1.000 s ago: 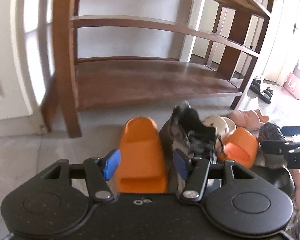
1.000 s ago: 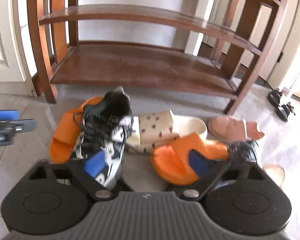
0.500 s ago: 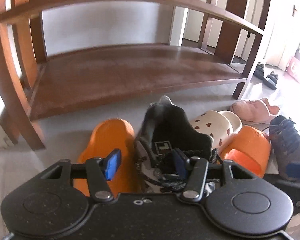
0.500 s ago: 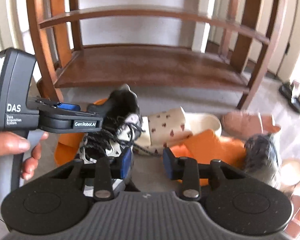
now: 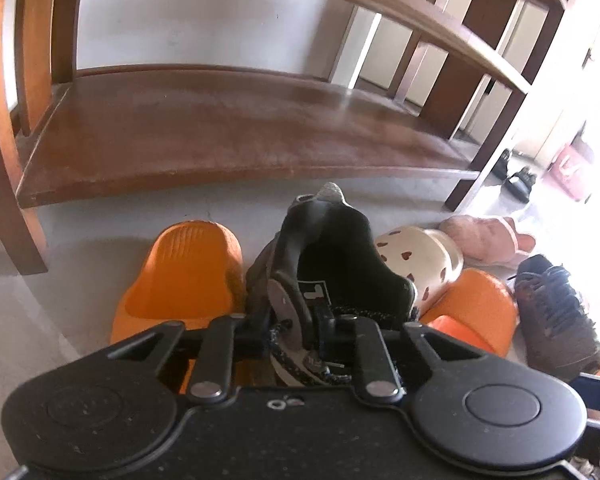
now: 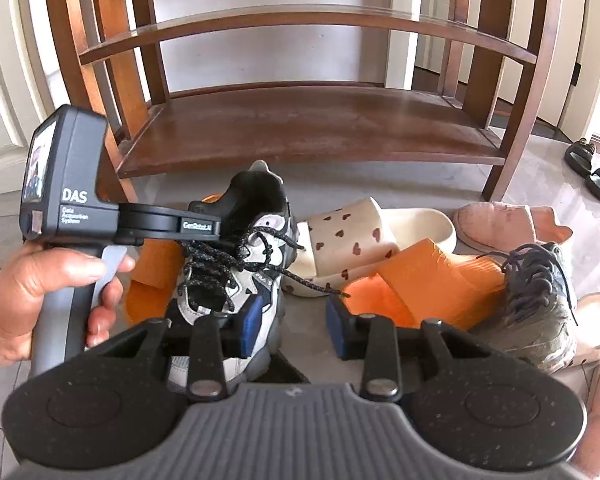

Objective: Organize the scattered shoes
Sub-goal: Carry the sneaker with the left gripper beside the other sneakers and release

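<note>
Rack, wooden, open-shelved, largest item and reference for the rest; lowest shelf bare, directly beyond the shoe pile on the floor.

Sneaker, black-and-white, chunky, dark-speckled laces: lies on the floor just in front of the rack's lowest shelf, left part of the pile. Long axis runs front to back, heel collar toward the rack, toe toward the cameras. Judged the item in hand for this step.

Orange slide: touching the sneaker's left side, same front-to-back lie. Second orange slide: right of the sneaker, apart from its mate.

Cream heart-print slide: between the sneaker and the right leg of the rack, lying crosswise. Pink slipper and dark sneaker: farther right again.

Left gripper: over the sneaker's tongue and lacing, jaws closing, tongue edge and laces between them, pads seemingly already in contact. Nearer of the two to the sneaker; a lift straight toward the shelf would follow the shoe's own axis.

Right gripper: low beside the sneaker's toe, jaws part-spread over bare floor, nothing between them.
</note>
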Demonstrator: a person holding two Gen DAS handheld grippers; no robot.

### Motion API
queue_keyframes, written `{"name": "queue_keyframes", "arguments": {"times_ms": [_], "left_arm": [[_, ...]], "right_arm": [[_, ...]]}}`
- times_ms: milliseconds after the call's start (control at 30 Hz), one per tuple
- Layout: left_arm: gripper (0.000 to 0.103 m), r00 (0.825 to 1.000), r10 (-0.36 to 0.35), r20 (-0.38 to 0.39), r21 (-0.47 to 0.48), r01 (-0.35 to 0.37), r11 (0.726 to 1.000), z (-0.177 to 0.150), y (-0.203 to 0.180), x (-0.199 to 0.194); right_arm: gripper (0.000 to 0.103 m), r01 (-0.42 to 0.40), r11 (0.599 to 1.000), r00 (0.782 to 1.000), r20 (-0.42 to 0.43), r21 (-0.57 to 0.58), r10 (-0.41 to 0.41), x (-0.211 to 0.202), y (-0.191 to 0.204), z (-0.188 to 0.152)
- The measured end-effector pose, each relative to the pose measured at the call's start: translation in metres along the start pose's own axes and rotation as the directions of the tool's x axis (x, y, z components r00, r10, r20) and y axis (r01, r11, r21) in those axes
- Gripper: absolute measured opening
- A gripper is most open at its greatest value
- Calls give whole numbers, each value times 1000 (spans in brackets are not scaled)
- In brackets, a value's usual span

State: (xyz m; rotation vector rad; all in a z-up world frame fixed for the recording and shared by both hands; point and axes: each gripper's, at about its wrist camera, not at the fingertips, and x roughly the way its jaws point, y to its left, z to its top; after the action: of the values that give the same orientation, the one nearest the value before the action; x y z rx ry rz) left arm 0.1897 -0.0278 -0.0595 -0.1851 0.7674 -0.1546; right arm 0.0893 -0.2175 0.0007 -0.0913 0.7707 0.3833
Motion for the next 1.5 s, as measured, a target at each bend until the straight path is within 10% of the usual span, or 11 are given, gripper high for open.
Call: {"name": "queue_keyframes", "arguments": {"times_ms": [533,833,1033,1200,1500], "left_arm": [[14,990,-47,130,-61,55,997,-38,22,-119],[13,984,165,70,-159,-153,975,-95,79,-183],[0,930,331,158,-175,-303,937,-113,121,-232],[0,920,366,138,-182,-340,923,-113,142,-247],[32,964,264,-21,-252,-261,932,-120,139,-214]], "right_arm": [[39,-11,999,997,70,-30,13,-20,15,2],[39,-74,991,994,73,-112,82,-21,58,1],[39,-118,974,990,52,-194,130,-15,94,-3],[39,-158,954,985,21,-255,169,-9,126,-7],[40,-182,927,983,-47,-327,177,-1,154,-19]]}}
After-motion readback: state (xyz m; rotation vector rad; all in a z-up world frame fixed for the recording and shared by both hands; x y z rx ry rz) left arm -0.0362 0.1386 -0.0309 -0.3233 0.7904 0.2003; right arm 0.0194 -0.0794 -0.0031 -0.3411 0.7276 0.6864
